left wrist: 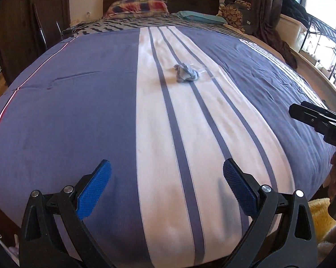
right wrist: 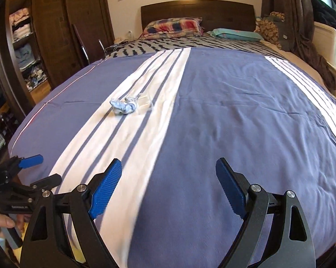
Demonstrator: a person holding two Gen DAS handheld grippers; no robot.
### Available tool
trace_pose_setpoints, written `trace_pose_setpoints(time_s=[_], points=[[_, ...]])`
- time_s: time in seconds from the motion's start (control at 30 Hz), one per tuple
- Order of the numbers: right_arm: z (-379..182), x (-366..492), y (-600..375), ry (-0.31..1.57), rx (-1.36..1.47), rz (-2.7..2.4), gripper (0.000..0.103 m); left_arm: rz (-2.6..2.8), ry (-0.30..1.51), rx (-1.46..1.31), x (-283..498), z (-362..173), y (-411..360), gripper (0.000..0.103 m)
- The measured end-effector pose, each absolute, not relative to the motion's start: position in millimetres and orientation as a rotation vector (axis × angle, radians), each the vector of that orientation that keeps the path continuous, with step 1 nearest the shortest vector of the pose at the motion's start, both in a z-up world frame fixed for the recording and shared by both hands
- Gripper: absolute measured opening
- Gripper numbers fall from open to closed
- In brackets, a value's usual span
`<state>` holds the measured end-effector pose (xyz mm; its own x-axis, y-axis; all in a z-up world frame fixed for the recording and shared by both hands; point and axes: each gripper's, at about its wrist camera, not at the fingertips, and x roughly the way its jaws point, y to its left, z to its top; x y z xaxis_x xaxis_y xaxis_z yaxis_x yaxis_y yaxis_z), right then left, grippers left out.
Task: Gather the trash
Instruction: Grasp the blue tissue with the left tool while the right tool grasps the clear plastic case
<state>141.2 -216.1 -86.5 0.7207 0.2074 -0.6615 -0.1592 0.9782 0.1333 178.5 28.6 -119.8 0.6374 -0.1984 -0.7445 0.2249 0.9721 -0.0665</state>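
A big bed (left wrist: 78, 111) fills both views. Its cover is blue with a wide white band (left wrist: 159, 134) running from the foot end up toward the pillows. On that white band, about halfway up the bed and away from every edge, lies a small crumpled ball of pale blue trash (left wrist: 186, 73). Right next to it is a bit of clear plastic wrap (right wrist: 145, 103). The right wrist view shows the clear wrap better; in the left wrist view it is only a faint shine.

The left gripper (left wrist: 166, 189) is near the foot edge of the bed, above the white band. Its two blue fingers are spread wide and hold nothing. The right gripper (right wrist: 169, 188) is also near the foot edge, over the blue part of the cover. Its fingers are spread wide too, with nothing between them. Both are well away from the trash.

At the head end there is a checked pillow (left wrist: 137, 5) and a teal pillow (left wrist: 199, 16) in front of a dark headboard (right wrist: 197, 11).

The right wrist view shows open shelves with folded clothes (right wrist: 22, 38) beside the bed. The left wrist view shows a bright window (left wrist: 324, 11) on the other side, and a yellow fuzzy thing (left wrist: 320, 214) by the foot corner.
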Motion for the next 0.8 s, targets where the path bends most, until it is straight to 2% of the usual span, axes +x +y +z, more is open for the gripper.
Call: trace_pose_setpoints(time_s=[0.23, 0.3, 0.37, 0.6, 0.7, 0.77, 0.8], points=[[-94.9, 194.8, -204.0, 0.776, 0.027, 0.155, 0.086, -0.259, 0.83, 0.048, 239.0, -118.8, 12.3, 0.094], [-95.2, 205.6, -205.3, 0.777, 0.029, 0.149, 0.086, -0.266, 0.824, 0.041, 256.9, -117.0, 7.8, 0.09], [-94.6, 211.9, -204.8, 0.773, 0.026, 0.145, 0.086, -0.278, 0.82, 0.024, 271.6, -114.5, 4.2, 0.078], [-96.1, 235.4, -205.6, 0.773, 0.02, 0.153, 0.086, -0.327, 0.803, 0.018, 313.0, -108.7, -15.1, 0.065], [-98.7, 242.1, -203.9, 0.778, 0.025, 0.161, 0.086, -0.356, 0.834, 0.016, 326.4, -116.7, -22.0, 0.05], [-100.2, 246.3, -203.4, 0.782, 0.026, 0.167, 0.086, -0.377, 0.853, 0.014, 332.1, -122.9, -24.2, 0.035], [-100.8, 248.4, -202.6, 0.784, 0.025, 0.17, 0.086, -0.387, 0.857, 0.008, 334.4, -125.2, -24.0, 0.031]])
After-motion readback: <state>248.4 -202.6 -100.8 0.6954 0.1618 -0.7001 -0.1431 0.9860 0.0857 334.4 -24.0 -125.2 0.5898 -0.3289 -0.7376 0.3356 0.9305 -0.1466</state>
